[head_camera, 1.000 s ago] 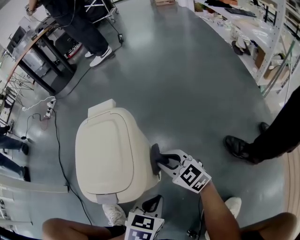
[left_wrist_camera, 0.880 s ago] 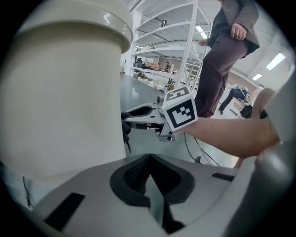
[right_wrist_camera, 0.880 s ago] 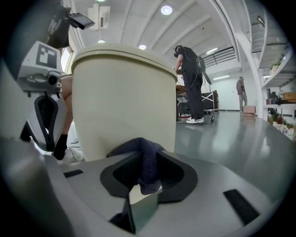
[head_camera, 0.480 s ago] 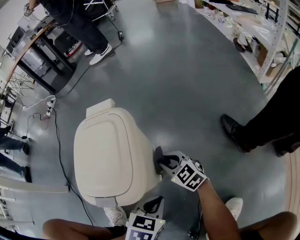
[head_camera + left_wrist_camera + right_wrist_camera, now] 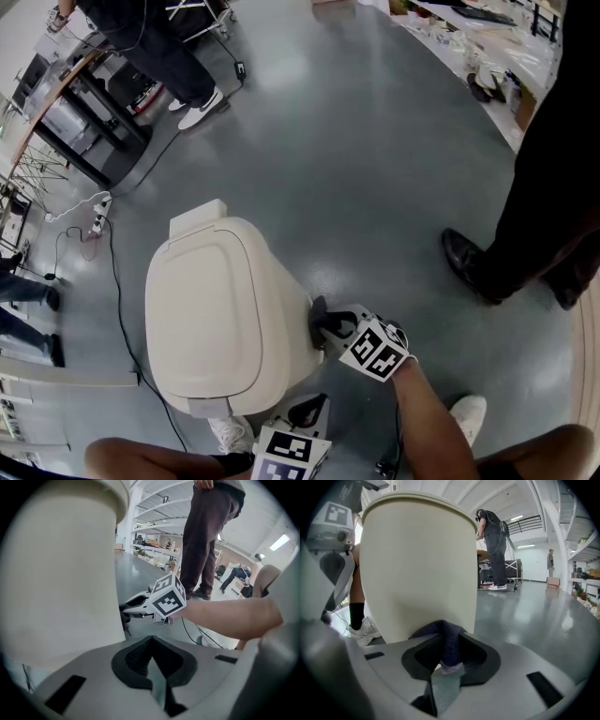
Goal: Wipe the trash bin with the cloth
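Right gripper (image 5: 323, 323), jaws clamped on the dark cloth (image 5: 443, 641), has edged along the side of the floor-standing trash bin (image 5: 220, 309), so wiping continues; left gripper (image 5: 305, 410) waits nearby, jaws closed, empty.

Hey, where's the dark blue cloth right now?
The dark blue cloth is pinched in the right gripper, pressed against the side wall of the cream plastic trash bin, on the bin's right in the head view.

Trash bin (image 5: 225, 309): plain cream. Cloth (image 5: 445, 641) against the bin: dark blue-violet. Floor (image 5: 375, 159) around the bin: glossy grey; marker cube (image 5: 377, 349) beside the bin: black-and-white squares.
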Tool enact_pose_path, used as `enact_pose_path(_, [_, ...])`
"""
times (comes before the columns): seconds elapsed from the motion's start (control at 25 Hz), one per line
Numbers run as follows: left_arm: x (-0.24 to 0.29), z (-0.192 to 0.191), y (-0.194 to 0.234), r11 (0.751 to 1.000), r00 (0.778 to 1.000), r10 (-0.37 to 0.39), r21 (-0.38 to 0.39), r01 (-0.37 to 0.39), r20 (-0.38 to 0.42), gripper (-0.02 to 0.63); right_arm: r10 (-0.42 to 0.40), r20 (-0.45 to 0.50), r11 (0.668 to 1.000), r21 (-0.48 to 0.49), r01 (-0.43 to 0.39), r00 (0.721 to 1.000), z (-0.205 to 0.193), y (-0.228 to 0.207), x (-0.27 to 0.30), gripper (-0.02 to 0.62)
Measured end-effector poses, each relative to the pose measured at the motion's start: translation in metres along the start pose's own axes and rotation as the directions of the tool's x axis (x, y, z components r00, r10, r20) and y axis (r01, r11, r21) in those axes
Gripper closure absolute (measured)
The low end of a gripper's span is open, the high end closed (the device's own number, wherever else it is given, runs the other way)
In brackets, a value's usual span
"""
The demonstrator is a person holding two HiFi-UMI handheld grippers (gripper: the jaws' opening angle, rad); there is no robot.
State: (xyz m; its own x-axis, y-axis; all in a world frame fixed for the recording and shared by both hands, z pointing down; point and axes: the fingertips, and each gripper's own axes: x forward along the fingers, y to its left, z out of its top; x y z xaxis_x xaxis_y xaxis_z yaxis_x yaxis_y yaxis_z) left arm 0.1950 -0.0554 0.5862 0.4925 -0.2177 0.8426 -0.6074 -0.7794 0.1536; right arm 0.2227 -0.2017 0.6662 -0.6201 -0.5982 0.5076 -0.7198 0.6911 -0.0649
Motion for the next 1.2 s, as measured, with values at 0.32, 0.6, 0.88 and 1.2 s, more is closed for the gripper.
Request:
enact_pose_path(0.32, [0.0, 0.001, -0.006, 1.0, 1.0, -0.005, 0.018, 0.005, -0.003, 0.606, -0.02, 0.174, 1.0, 0.02, 0.017, 0.984, 0.053, -0.023, -0.039, 0.502])
enact_pose_path(0.6, [0.002, -0.005, -0.012, 0.999, 1.0, -0.006, 0.038, 0.007, -0.02, 0.606, -0.01, 0.383, 0.997, -0.065, 0.038, 0.924, 0.139, -0.032, -0.097, 0.502])
enact_pose_path(0.88, [0.0, -0.004, -0.01, 0.999, 1.0, -0.01, 0.032, 0.01, -0.018, 0.606, -0.048, 0.435, 0.988, -0.11, 0.106, 0.899, 0.179, -0.026, -0.101, 0.502])
enact_pose_path(1.2, [0.004, -0.009, -0.007, 1.0, 0.999, -0.013, 0.021, 0.014, -0.032, 0.606, -0.053, 0.445, 0.994, -0.063, 0.09, 0.894, 0.167, -0.03, -0.084, 0.502])
